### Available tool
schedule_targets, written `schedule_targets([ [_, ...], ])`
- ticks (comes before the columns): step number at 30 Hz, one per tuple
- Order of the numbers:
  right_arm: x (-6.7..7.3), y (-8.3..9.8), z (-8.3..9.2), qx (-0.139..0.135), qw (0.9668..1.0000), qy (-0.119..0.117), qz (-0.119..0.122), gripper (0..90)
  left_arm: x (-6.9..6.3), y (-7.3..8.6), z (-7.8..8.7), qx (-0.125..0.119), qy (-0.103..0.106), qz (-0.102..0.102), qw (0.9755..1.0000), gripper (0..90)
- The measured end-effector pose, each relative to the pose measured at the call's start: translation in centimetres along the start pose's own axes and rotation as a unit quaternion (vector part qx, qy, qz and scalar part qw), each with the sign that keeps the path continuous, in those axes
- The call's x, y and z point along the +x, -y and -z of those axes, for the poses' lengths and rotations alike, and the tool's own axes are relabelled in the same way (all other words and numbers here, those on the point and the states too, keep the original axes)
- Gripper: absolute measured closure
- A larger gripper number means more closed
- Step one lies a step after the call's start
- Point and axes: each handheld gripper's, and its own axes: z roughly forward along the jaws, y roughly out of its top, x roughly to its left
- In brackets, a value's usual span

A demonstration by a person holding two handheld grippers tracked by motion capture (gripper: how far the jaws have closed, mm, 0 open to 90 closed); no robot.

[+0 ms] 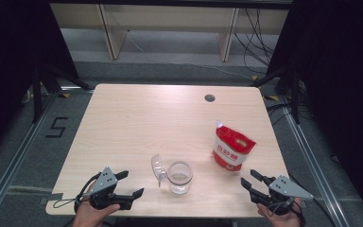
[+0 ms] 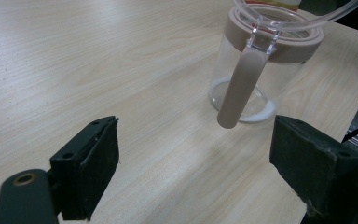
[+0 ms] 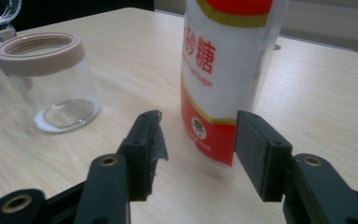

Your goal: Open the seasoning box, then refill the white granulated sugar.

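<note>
Right gripper [image 1: 251, 181] sits at the near right edge of the surface [image 1: 137, 123], fingers [image 3: 145, 149] apart with nothing between them, aimed at the base of the sugar bag [image 1: 232, 147], which stands upright just ahead, right of the glass jar [image 1: 179, 177]. Not touching the bag yet. Left gripper [image 1: 131, 183] at the near left, fingers [image 2: 89, 163] wide open and empty, pointed at the jar's handle side. Jar is near the front middle of the surface, clear lid [image 1: 158, 168] flipped open on its left, thin white layer at the bottom. Step looks like approach to grasp the bag for pouring into the jar. Next move calls for pushing the right fingers forward around the bag's lower part and closing; left may need to steady the jar. Bag top is cut off in the right gripper view, lid mostly cropped in the left gripper view; can't tell whether the bag's top corner is open.
</note>
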Motion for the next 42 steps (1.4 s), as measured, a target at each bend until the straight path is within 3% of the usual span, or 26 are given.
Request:
schedule_targets([
  [1, -0.2, 0.0, 0.0, 0.0, 1.0, 0.004, 0.006, 47.8, 0.0, 0.0, 0.0, -0.003, 0.001, 0.002, 1.0, 15.5],
  [3, -0.3, 0.1, -0.2, 0.003, 0.9999, 0.002, -0.01, 44.3, -0.1, 0.0, 0.1, -0.002, 0.001, 0.003, 1.0, 15.4],
  [4, -0.6, 0.1, -0.4, -0.003, 0.9999, 0.007, 0.007, 43.4, 0.0, 0.0, 0.1, -0.001, 0.001, -0.005, 1.0, 15.4],
  [5, -0.5, 0.1, -0.4, 0.003, 0.9999, 0.007, -0.013, 42.1, 0.0, 0.0, 0.0, -0.002, 0.002, -0.003, 1.0, 15.4],
  [7, -0.8, 0.1, -0.6, -0.002, 0.9999, 0.015, -0.006, 38.8, -0.1, 0.0, 0.0, -0.004, 0.002, 0.003, 1.0, 15.3],
  [8, -0.6, 0.1, -0.6, 0.009, 0.9994, 0.015, -0.03, 36.3, -0.1, 0.0, 0.0, -0.003, 0.003, 0.001, 1.0, 15.3],
  [10, -1.0, 0.1, -1.2, 0.01, 0.9997, 0.013, -0.02, 28.5, -0.2, -0.1, 0.1, 0.001, 0.0, -0.002, 1.0, 15.3],
  [11, -1.0, 0.1, -1.2, 0.007, 0.9993, 0.03, -0.021, 27.2, -0.2, -0.2, 0.1, 0.001, 0.0, -0.003, 1.0, 15.2],
  [12, -1.3, 0.1, -1.3, 0.009, 0.9995, 0.028, -0.01, 27.3, -0.3, -0.2, 0.0, -0.004, 0.004, -0.001, 1.0, 15.2],
  [13, -1.1, 0.1, -1.4, 0.007, 0.9993, 0.025, -0.028, 27.1, -0.3, -0.2, 0.1, -0.001, 0.001, -0.003, 1.0, 15.2],
  [14, -1.3, 0.2, -1.5, 0.004, 0.9995, 0.024, -0.021, 26.5, -0.3, -0.2, 0.0, 0.0, 0.001, -0.003, 1.0, 15.2],
  [16, -1.1, 0.2, -1.6, 0.003, 0.9987, 0.027, -0.043, 23.3, -0.3, -0.2, 0.0, 0.003, 0.002, -0.008, 1.0, 15.2],
  [17, -1.5, 0.1, -1.8, -0.001, 0.9995, 0.024, -0.022, 22.0, -0.3, -0.2, 0.0, -0.001, 0.005, -0.005, 1.0, 15.2],
  [18, -1.5, 0.1, -2.1, -0.007, 0.9995, 0.015, -0.025, 21.5, -0.3, -0.2, 0.0, 0.001, 0.006, -0.005, 1.0, 15.2],
  [19, -1.6, 0.1, -2.1, -0.004, 0.9995, 0.026, -0.018, 20.8, -0.3, -0.2, -0.1, -0.001, 0.005, -0.004, 1.0, 15.2],
  [20, -1.5, 0.0, -2.3, -0.001, 0.9992, 0.028, -0.028, 20.1, -0.2, -0.2, -0.1, 0.001, 0.005, -0.007, 1.0, 15.2],
  [21, -2.0, -0.1, -2.5, -0.012, 0.9995, 0.029, -0.001, 19.3, -0.3, -0.2, -0.1, 0.0, 0.004, -0.006, 1.0, 15.2],
  [24, -2.2, -0.4, -3.2, -0.022, 0.9992, 0.027, -0.021, 16.5, -0.4, -0.1, -0.1, -0.005, 0.006, -0.001, 1.0, 15.2],
  [25, -2.4, -0.5, -3.5, -0.029, 0.9993, 0.021, -0.014, 16.1, -0.3, 0.0, 0.0, -0.001, 0.005, -0.007, 1.0, 15.2],
  [26, -2.2, -0.6, -3.7, -0.021, 0.9993, 0.021, -0.022, 16.1, -0.2, 0.0, 0.0, 0.0, 0.003, -0.007, 1.0, 15.2],
  [28, -2.5, -0.8, -4.3, -0.026, 0.9996, 0.013, -0.002, 15.8, 0.0, 0.0, 0.1, 0.001, 0.0, -0.017, 0.9999, 15.2],
  [31, -2.3, -1.0, -5.0, -0.02, 0.9998, -0.001, 0.008, 15.5, -0.1, 0.1, 0.2, -0.002, -0.002, -0.005, 1.0, 15.2],
  [32, -2.0, -1.1, -5.2, -0.022, 0.9997, 0.006, 0.0, 15.3, 0.0, 0.1, 0.3, -0.002, -0.002, -0.005, 1.0, 15.2],
  [36, -2.4, -1.3, -6.0, -0.027, 0.9992, -0.002, 0.027, 15.3, -0.1, 0.1, 0.1, -0.005, -0.003, -0.001, 1.0, 15.2],
  [39, -2.3, -1.2, -6.6, -0.027, 0.9996, -0.007, 0.003, 15.3, -0.1, 0.2, 0.0, -0.002, -0.005, -0.004, 1.0, 15.2],
  [42, -2.7, -1.2, -7.3, -0.028, 0.9995, 0.0, 0.015, 15.3, -0.1, 0.2, 0.1, -0.002, -0.005, -0.006, 1.0, 15.2],
])
